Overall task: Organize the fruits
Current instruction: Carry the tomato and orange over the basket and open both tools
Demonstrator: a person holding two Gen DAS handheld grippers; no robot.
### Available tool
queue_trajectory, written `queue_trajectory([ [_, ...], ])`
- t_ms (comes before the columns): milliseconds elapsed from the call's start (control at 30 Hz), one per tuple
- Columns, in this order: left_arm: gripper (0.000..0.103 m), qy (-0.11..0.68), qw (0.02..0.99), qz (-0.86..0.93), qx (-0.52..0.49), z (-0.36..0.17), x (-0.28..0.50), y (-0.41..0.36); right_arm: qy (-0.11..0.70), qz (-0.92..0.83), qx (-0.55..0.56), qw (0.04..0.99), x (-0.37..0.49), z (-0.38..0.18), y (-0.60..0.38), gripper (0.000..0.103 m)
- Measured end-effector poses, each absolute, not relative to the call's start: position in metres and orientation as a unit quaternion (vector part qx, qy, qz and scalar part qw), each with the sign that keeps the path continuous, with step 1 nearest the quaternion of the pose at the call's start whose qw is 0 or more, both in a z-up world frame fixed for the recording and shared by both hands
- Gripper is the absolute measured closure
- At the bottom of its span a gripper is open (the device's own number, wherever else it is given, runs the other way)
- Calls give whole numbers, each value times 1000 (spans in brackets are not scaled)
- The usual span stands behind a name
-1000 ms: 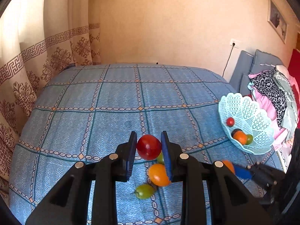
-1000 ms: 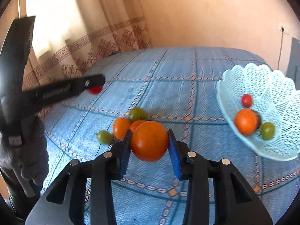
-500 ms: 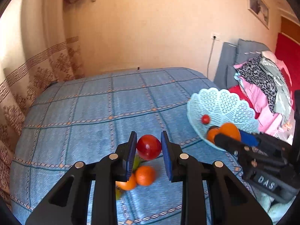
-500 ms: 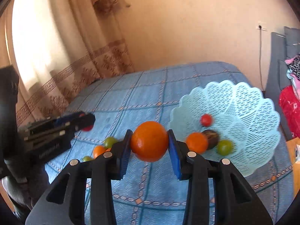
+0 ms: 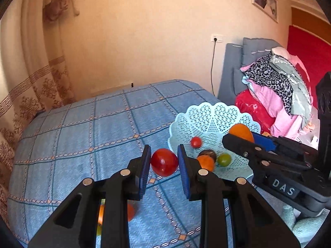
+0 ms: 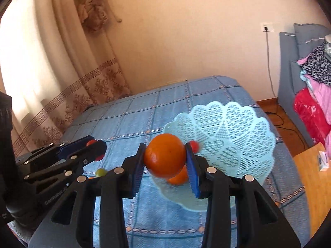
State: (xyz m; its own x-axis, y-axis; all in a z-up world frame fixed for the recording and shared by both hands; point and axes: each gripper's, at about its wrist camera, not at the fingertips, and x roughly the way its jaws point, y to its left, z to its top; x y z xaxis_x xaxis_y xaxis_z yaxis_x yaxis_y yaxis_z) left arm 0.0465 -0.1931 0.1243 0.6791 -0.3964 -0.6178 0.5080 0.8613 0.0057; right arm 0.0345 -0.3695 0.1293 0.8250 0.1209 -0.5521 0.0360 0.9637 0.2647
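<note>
My left gripper (image 5: 163, 162) is shut on a red fruit (image 5: 164, 162) and holds it above the blue bedspread, just left of the light blue lattice basket (image 5: 209, 115). My right gripper (image 6: 164, 158) is shut on an orange (image 6: 164, 158) and holds it over the near rim of the basket (image 6: 238, 128). In the left wrist view the basket holds a small red fruit (image 5: 196, 142), an orange fruit (image 5: 205, 162), a dark fruit (image 5: 210, 154) and a green one (image 5: 224, 159). Loose orange fruits (image 5: 130, 211) and a green one (image 6: 100, 172) lie on the bed.
The blue checked bedspread (image 5: 82, 136) covers the bed. Patterned curtains (image 6: 51, 72) hang at the left. A pile of clothes (image 5: 275, 82) lies on grey cushions at the right. A wooden surface (image 6: 310, 177) with a small box stands right of the bed.
Both grippers have moved right toward the basket with their fruits. The right gripper's orange now hangs over the basket's near rim; the left gripper's red fruit has come close to its left edge.
</note>
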Motion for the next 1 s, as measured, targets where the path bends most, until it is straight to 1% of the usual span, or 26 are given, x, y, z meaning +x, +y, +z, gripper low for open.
queue_trajectory([
  [500,76,333,903,-262,72,110,74,-244,285,-36,175,942,34,129,-422,64],
  [1000,76,333,890,-292,109,79,68,-273,299,-57,192,933,44,114,-436,64],
])
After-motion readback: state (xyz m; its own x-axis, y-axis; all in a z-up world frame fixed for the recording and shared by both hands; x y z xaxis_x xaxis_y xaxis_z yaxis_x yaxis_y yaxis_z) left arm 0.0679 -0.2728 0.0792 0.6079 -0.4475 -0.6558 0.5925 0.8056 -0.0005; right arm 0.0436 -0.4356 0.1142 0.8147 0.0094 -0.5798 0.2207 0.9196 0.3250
